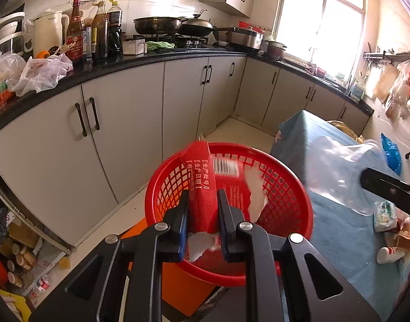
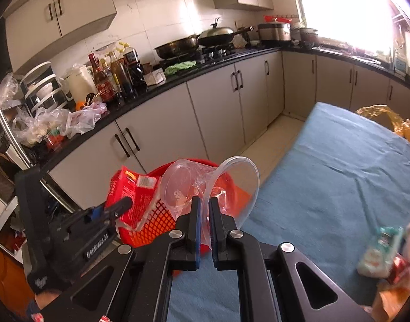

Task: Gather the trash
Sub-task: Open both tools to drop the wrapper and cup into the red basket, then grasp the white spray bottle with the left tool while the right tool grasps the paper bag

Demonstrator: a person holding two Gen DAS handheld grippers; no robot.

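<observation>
1. Carrying is the step in hand: your left gripper (image 1: 203, 209) has its jaws pinching a torn red carton (image 1: 205, 187), held right over the red basket (image 1: 285, 196).
2. Your right gripper (image 2: 204, 214) has its jaws pressed nearly together on the rim of a clear plastic tub (image 2: 205, 185), which hangs at the basket's near edge, beside the blue table (image 2: 339, 166).
3. Next, I judge, you need each piece squarely above the basket's mouth before you spread the jaws; the tub looks only partly over it.
4. More trash, a small carton (image 2: 379, 255) and scraps, waits on the table at your right for the following trip.
</observation>
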